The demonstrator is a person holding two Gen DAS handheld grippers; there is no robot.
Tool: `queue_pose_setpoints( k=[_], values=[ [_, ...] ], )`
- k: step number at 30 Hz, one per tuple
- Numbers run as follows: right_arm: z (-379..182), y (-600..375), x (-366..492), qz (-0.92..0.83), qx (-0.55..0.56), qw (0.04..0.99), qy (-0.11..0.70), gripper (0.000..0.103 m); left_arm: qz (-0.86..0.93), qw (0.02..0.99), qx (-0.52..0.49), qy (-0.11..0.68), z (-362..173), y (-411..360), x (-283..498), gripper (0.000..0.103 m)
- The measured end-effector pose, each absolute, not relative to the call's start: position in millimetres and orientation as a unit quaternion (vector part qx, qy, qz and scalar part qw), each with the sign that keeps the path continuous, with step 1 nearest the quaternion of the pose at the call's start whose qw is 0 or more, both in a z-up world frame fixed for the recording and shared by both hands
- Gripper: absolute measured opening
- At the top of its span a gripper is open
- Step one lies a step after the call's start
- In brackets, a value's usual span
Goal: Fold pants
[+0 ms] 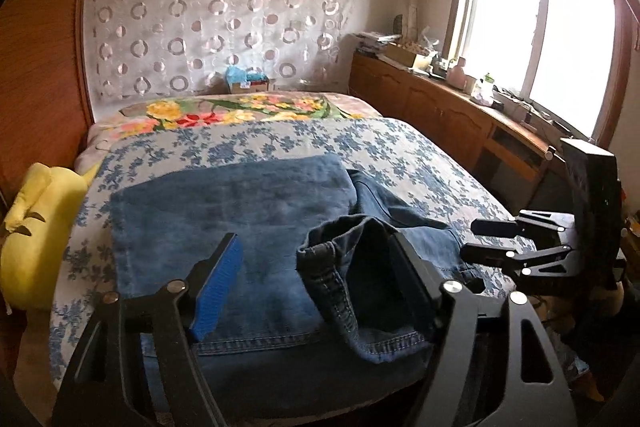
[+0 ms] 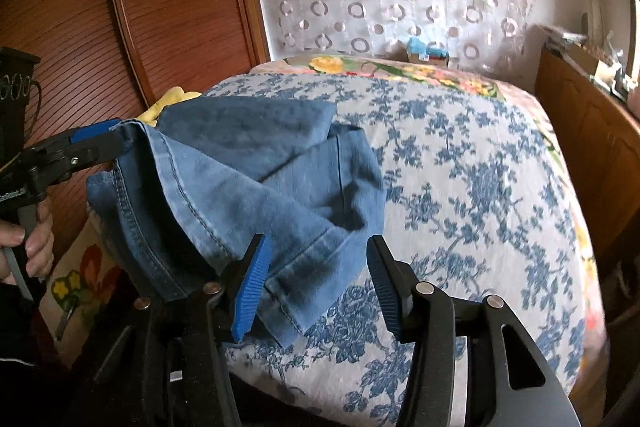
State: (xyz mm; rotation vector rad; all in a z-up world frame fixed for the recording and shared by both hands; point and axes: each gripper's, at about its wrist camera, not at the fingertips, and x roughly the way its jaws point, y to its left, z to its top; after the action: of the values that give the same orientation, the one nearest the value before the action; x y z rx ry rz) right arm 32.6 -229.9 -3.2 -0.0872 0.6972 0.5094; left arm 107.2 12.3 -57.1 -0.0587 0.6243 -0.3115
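Blue jeans [image 1: 224, 203] lie folded on the blue-flowered bedspread [image 1: 400, 155]. My left gripper [image 1: 314, 247] stands open over them. A hemmed leg end [image 1: 340, 267] rises between its jaws and drapes against the right finger [image 1: 412, 275], clear of the blue left pad [image 1: 218, 287]. In the right wrist view the jeans [image 2: 248, 163] are bunched, with one edge lifted at the left gripper [image 2: 120, 139]. My right gripper [image 2: 318, 247] is open around a hem corner [image 2: 304, 291] that rests on the bedspread [image 2: 460, 187]. From the left wrist view the right gripper [image 1: 472, 239] shows at the bed's right edge.
A yellow plush cushion [image 1: 40, 239] sits at the bed's left side beside a wooden wardrobe [image 2: 140, 7]. A bright floral blanket [image 1: 240, 111] covers the bed's head. Low wooden cabinets [image 1: 440, 107] with clutter run under the window on the right. A hand [image 2: 36, 243] grips the left handle.
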Motion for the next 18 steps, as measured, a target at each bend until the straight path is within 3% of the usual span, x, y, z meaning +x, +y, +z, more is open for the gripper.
queue_pose_setpoints(
  k=[3, 5, 9, 11, 15, 17, 18],
  values=[
    [-10.9, -235.2, 31.6, 0.249, -0.024, 0.903, 0.35, 0.053, -0.162, 0.934, -0.029, 0.317, -61.8, 8.1, 113.8, 0.057],
    [-18.2, -235.4, 31.6, 0.251, -0.016, 0.899, 0.358, 0.053, -0.163, 0.932, -0.023, 0.323, -66.6, 5.2, 117.2, 0.042],
    [-26.9, -232.5, 31.9, 0.257, -0.003, 0.891, 0.373, 0.053, -0.168, 0.928, -0.022, 0.331, -73.6, 3.0, 118.8, 0.03],
    [-31.3, -232.9, 33.4, 0.26, 0.005, 0.888, 0.379, 0.053, -0.17, 0.928, -0.019, 0.33, -74.8, 0.8, 117.2, 0.018],
    [-38.4, -235.9, 40.4, 0.271, 0.025, 0.879, 0.392, 0.053, -0.166, 0.931, -0.015, 0.324, -72.1, -0.1, 113.7, 0.013],
    [-44.3, -239.1, 46.2, 0.281, 0.034, 0.874, 0.396, 0.046, -0.164, 0.933, -0.015, 0.319, -70.0, 0.1, 111.1, 0.01],
    [-45.0, -239.1, 46.2, 0.289, 0.038, 0.871, 0.396, 0.03, -0.165, 0.934, -0.016, 0.317, -68.4, 1.0, 109.5, 0.01]
  ],
)
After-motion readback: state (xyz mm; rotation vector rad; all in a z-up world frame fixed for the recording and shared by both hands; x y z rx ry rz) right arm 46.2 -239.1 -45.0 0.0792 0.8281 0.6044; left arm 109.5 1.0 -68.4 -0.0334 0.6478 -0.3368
